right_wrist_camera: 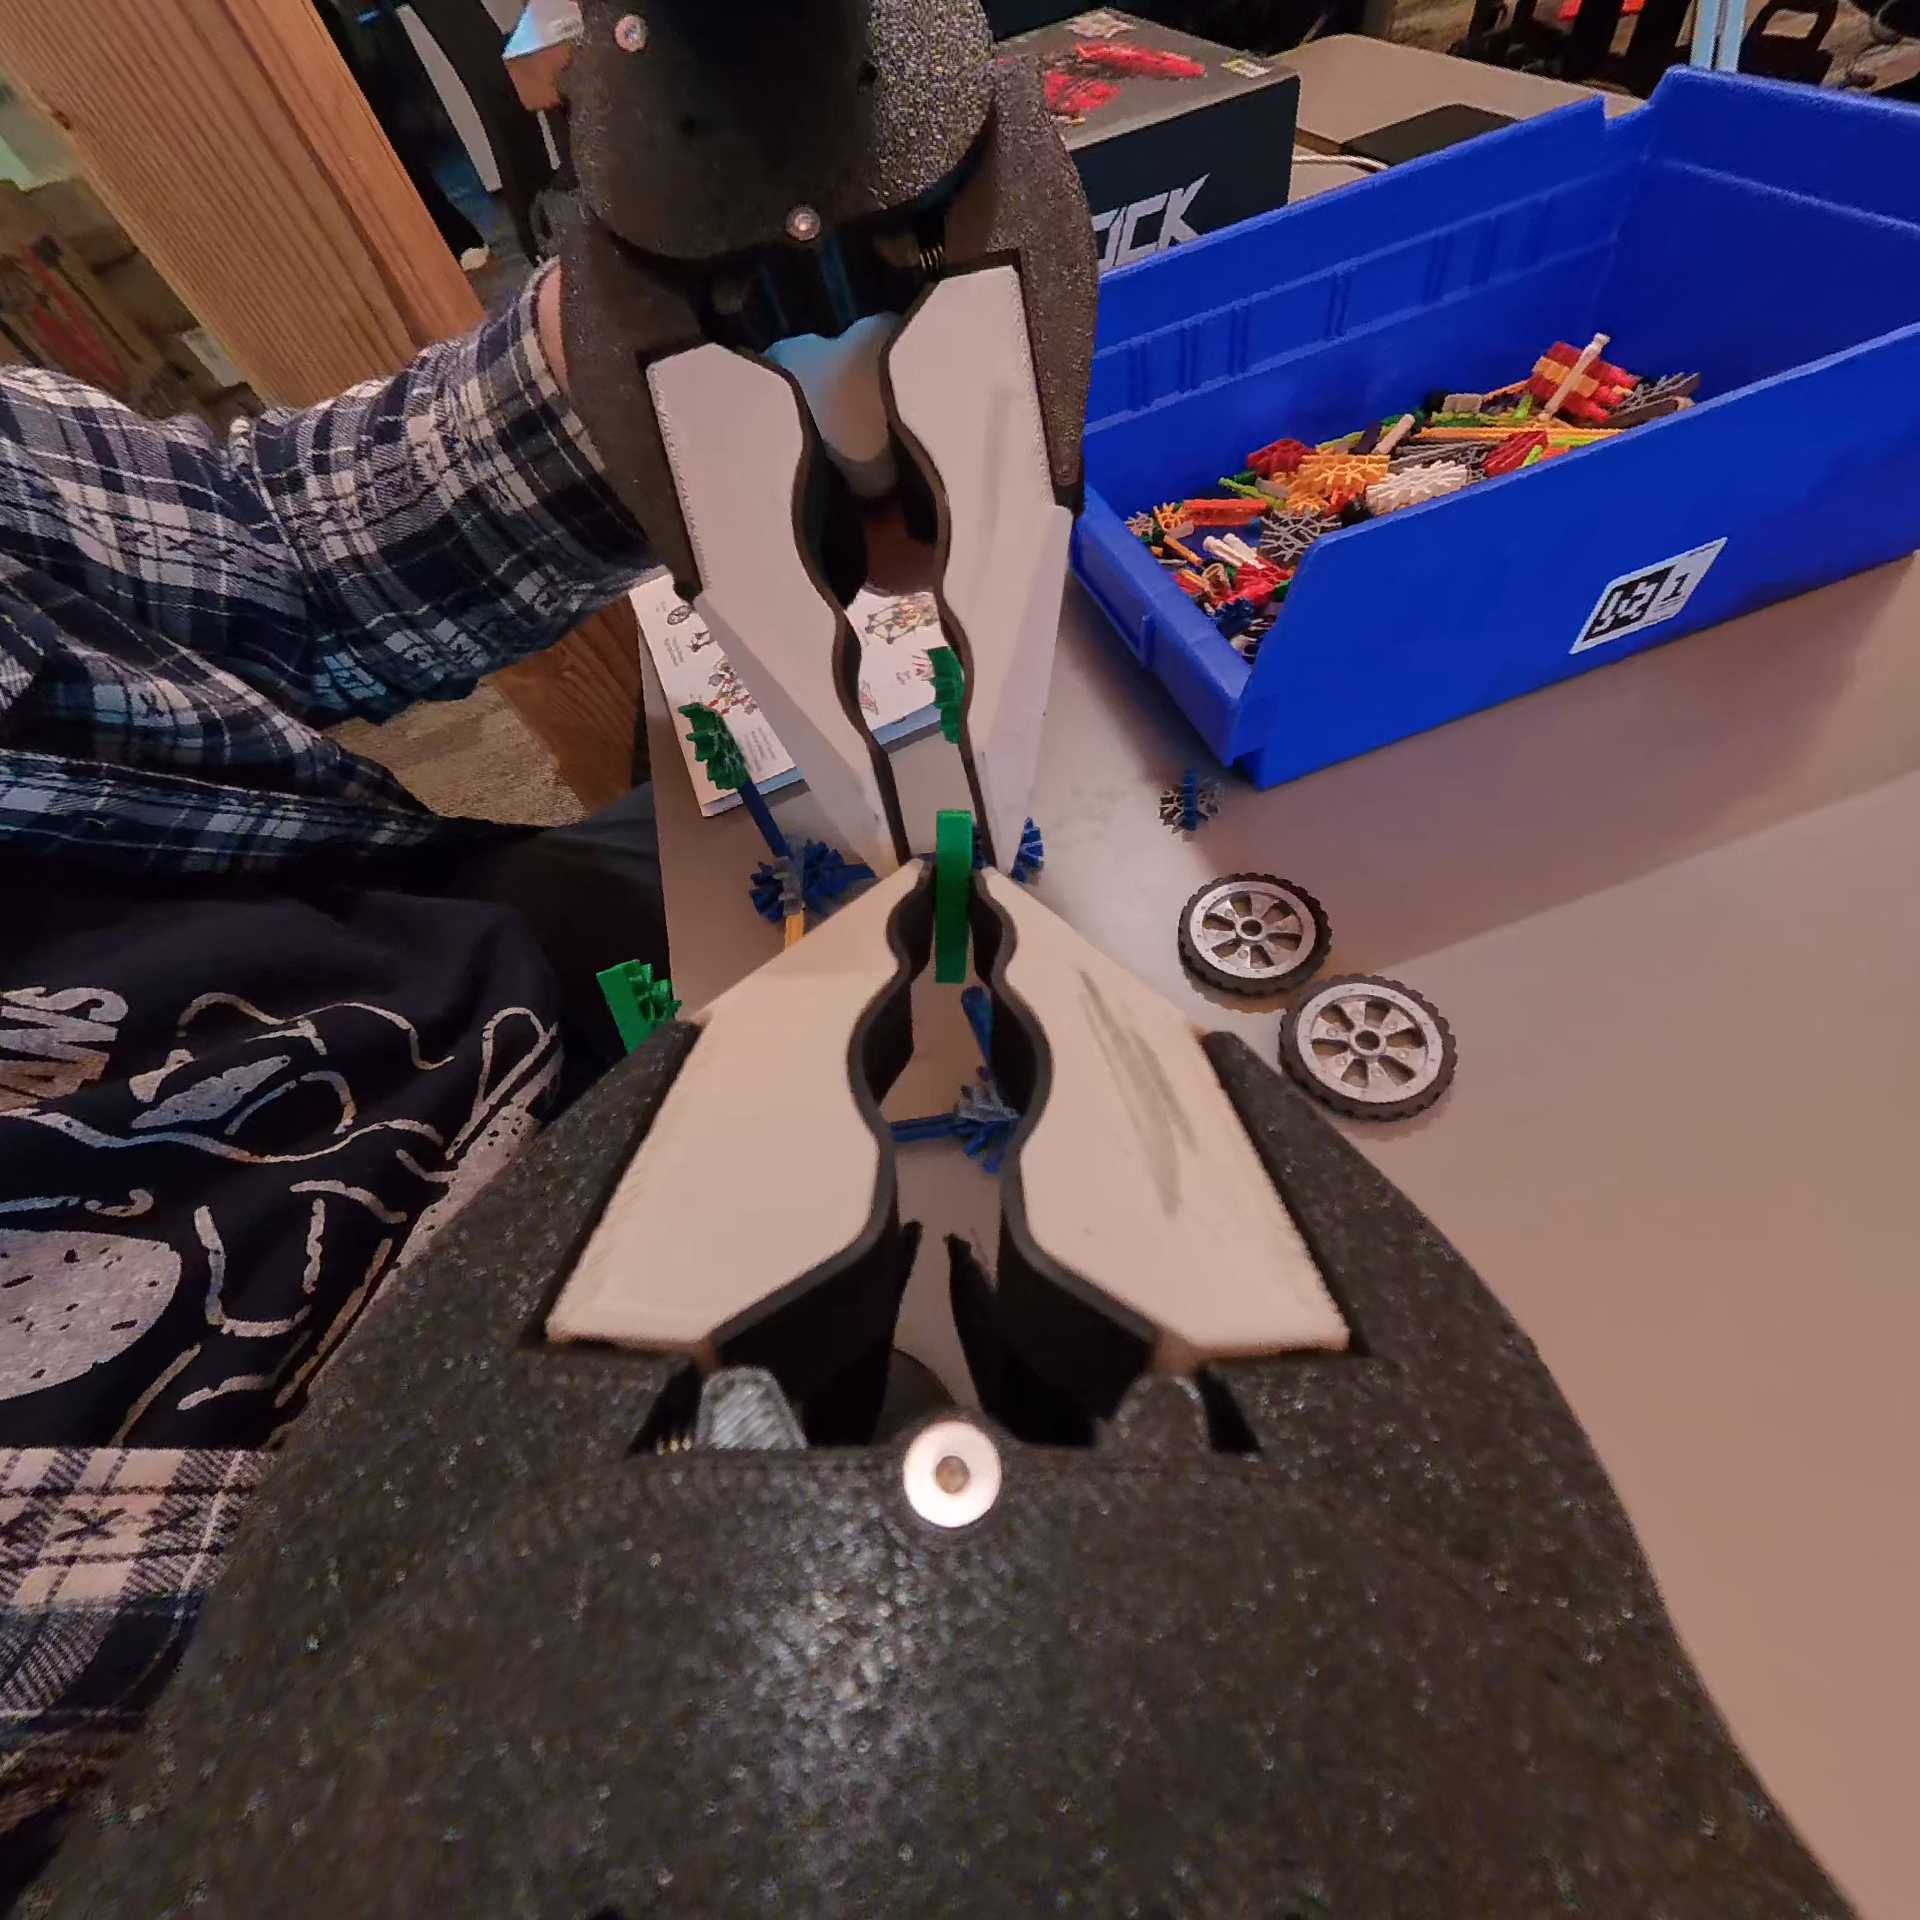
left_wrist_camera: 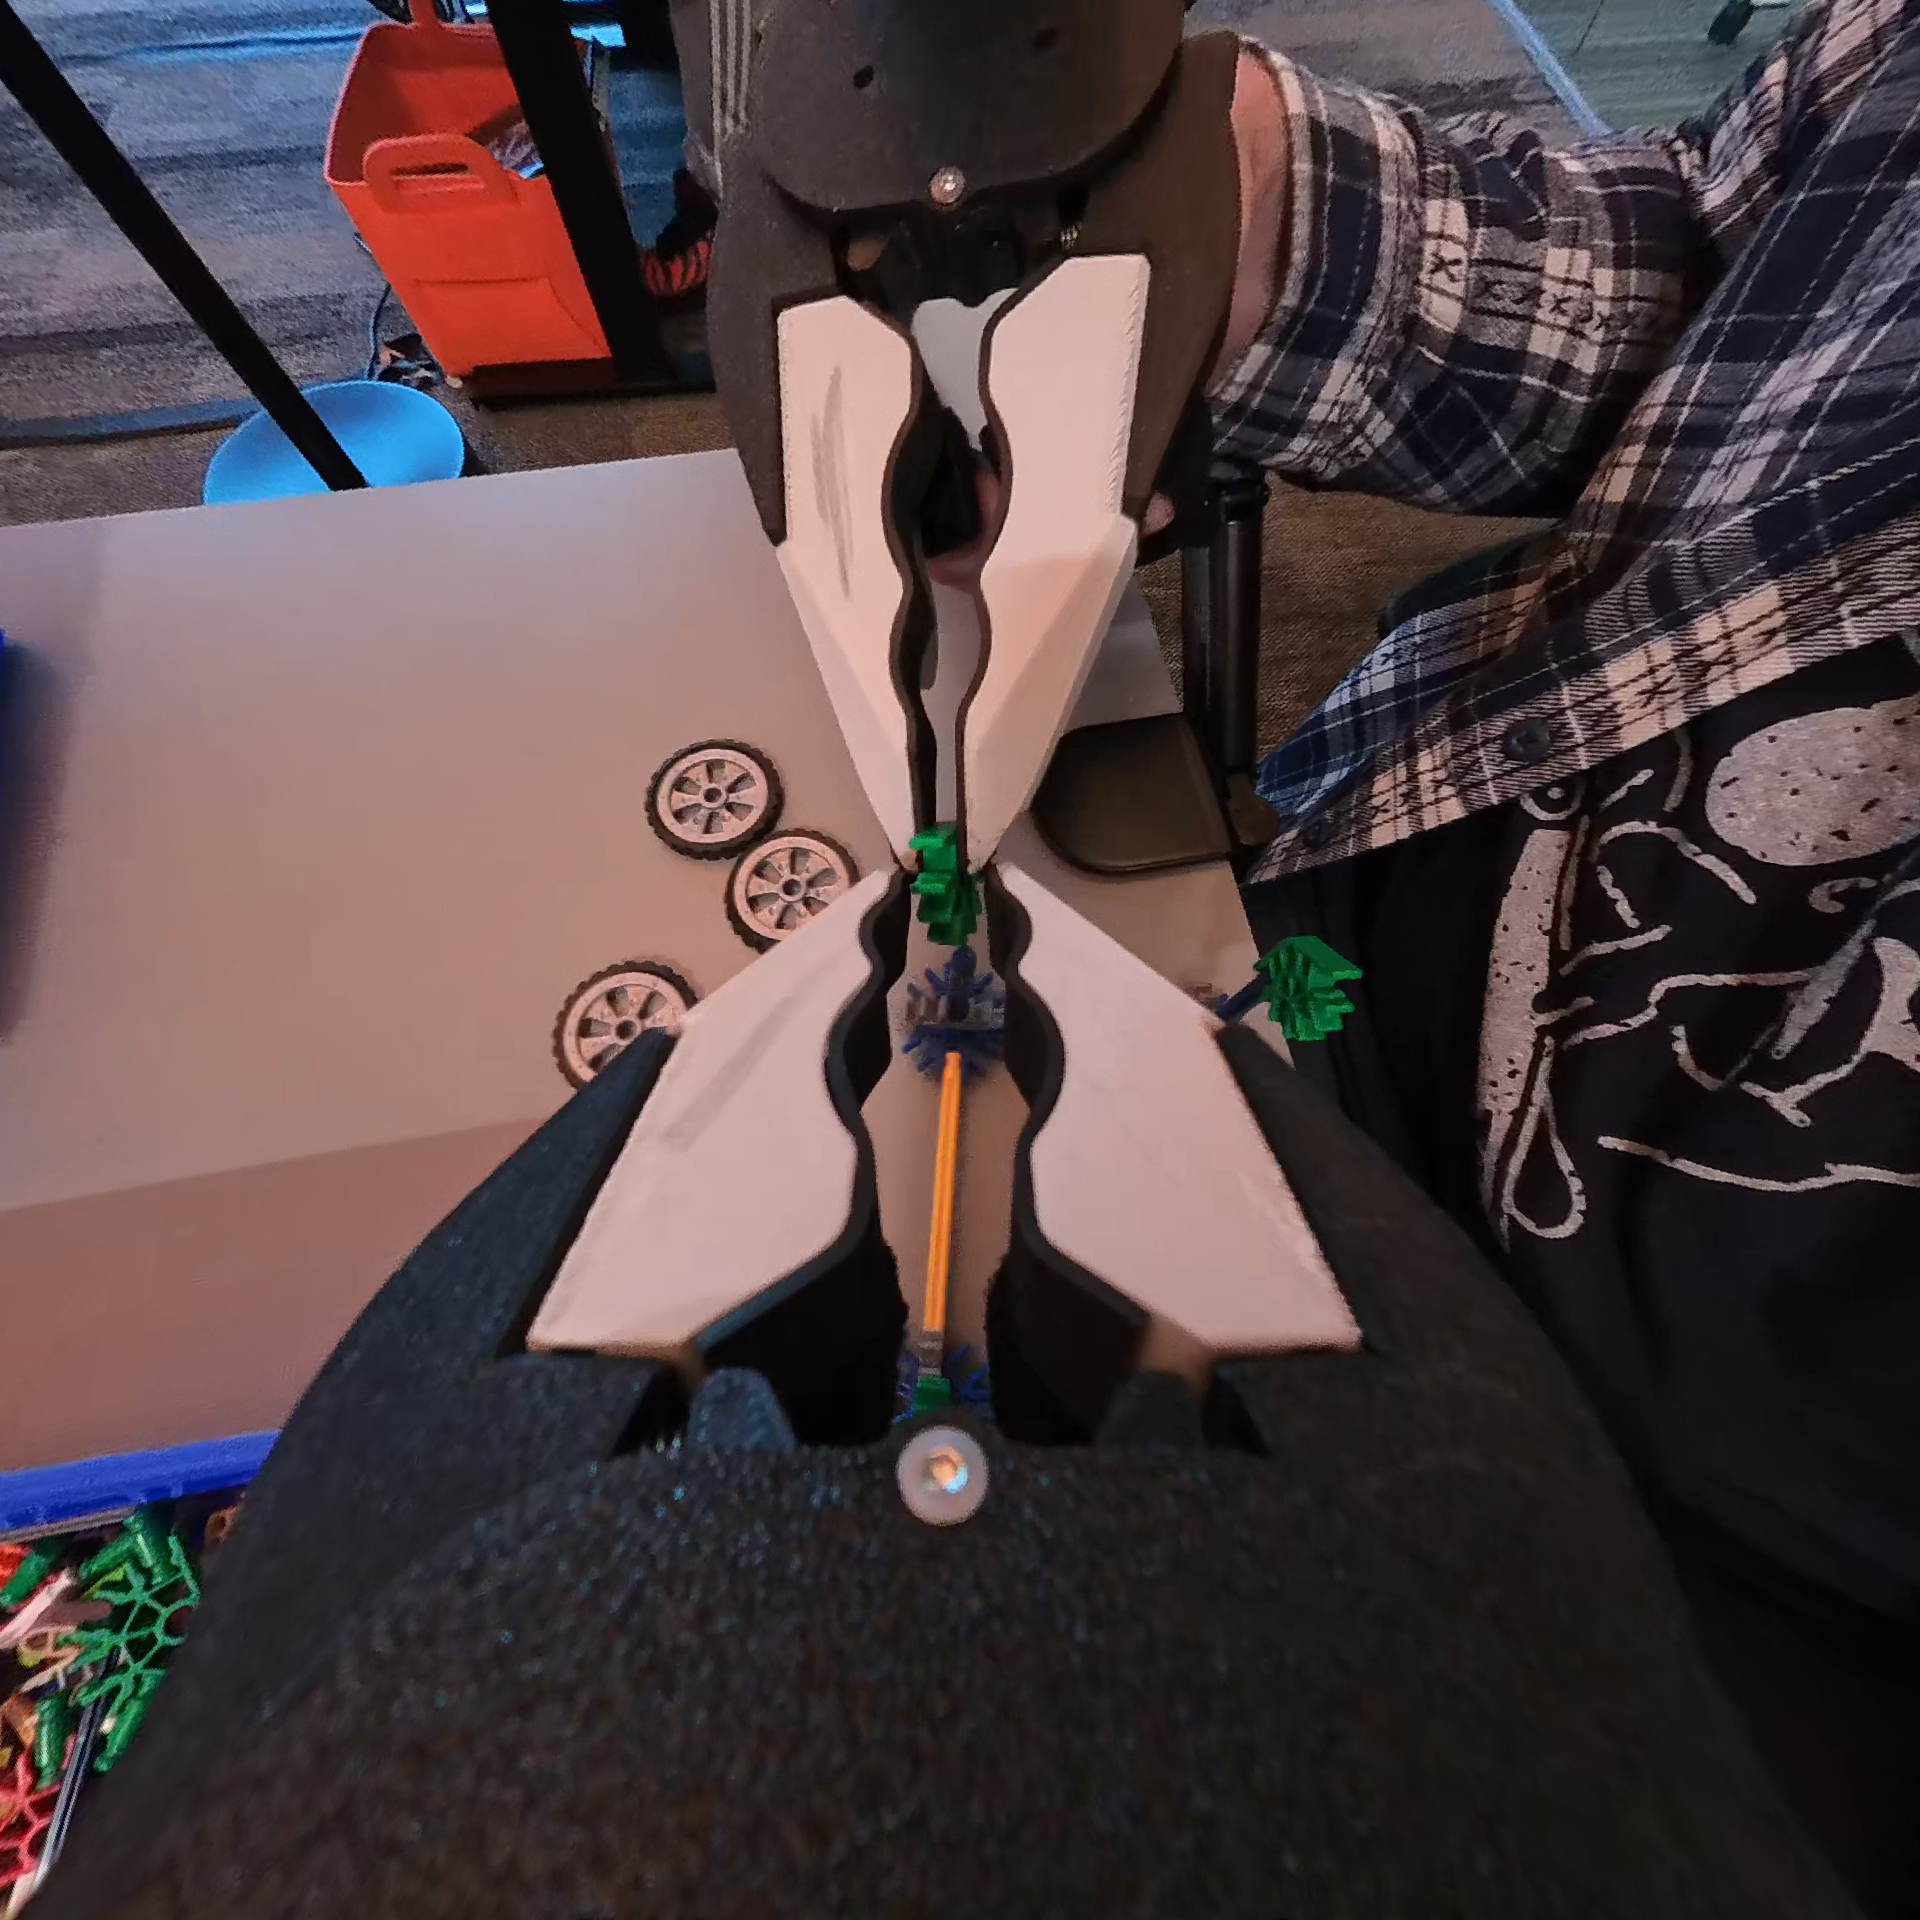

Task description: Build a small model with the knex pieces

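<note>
My two grippers meet tip to tip over the grey table (left_wrist_camera: 312, 831). My right gripper (right_wrist_camera: 948, 878) is shut on a green connector (right_wrist_camera: 951, 904), held edge-on; it comes in from the top of the left wrist view (left_wrist_camera: 940, 847). My left gripper (left_wrist_camera: 940, 883) is closed around a small assembly: a blue connector (left_wrist_camera: 956, 1008) on an orange rod (left_wrist_camera: 943, 1195). The green connector (left_wrist_camera: 943, 883) sits right at its tips. More green connectors (left_wrist_camera: 1304, 987) stick out of the assembly on blue rods. The left gripper also shows in the right wrist view (right_wrist_camera: 940, 847).
Three spoked wheels (left_wrist_camera: 714, 798) lie on the table left of the grippers. A blue bin (right_wrist_camera: 1455, 623) of mixed building pieces stands at the back right. A loose connector (right_wrist_camera: 1190, 800) and an instruction booklet (right_wrist_camera: 727, 717) lie nearby. A person in a plaid shirt sits at the table edge. Only a small space, under 4 cm, lies between the two pairs of fingers.
</note>
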Demonstrator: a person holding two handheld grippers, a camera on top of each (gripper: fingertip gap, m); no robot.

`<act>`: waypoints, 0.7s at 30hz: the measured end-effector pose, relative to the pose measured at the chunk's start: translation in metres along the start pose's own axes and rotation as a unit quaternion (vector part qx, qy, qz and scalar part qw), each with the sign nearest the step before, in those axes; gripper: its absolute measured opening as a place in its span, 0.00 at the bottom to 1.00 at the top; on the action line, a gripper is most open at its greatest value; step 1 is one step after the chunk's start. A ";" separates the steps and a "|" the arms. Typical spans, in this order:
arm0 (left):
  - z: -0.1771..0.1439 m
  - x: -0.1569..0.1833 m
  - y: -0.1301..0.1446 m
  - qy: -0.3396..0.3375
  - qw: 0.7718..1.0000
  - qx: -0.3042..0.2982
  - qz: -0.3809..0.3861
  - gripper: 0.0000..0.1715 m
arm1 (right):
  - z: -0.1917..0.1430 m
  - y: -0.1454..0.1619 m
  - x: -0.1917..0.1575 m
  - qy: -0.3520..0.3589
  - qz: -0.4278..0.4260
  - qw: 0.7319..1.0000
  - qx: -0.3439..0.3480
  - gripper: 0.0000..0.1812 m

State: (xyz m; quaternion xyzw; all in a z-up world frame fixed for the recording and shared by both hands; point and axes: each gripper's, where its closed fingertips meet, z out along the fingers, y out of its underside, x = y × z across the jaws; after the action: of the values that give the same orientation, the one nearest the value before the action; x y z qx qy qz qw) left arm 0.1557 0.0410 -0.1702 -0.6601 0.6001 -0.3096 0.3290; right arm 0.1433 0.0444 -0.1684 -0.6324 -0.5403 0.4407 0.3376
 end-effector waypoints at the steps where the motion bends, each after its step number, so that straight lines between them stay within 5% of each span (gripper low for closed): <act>1: 0.000 -0.001 0.000 -0.001 1.000 0.003 -0.002 0.07 | 0.000 0.000 0.001 0.002 0.001 1.000 0.001 0.03; 9: -0.013 0.014 -0.012 0.072 0.996 0.054 -0.012 0.04 | -0.005 -0.009 -0.014 -0.050 0.004 0.998 0.024 0.03; 11: -0.021 0.009 -0.018 0.076 0.994 0.079 -0.019 0.02 | -0.008 -0.016 -0.022 -0.070 -0.002 0.997 0.039 0.14; 21: -0.003 0.003 0.001 0.050 0.998 0.030 0.008 0.02 | 0.004 0.008 -0.002 0.023 -0.050 0.998 -0.037 0.11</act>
State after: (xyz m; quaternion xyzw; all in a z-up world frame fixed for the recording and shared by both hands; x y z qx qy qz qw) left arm 0.1532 0.0382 -0.1690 -0.6288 0.6119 -0.3574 0.3203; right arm 0.1429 0.0410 -0.1769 -0.6270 -0.5788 0.3882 0.3481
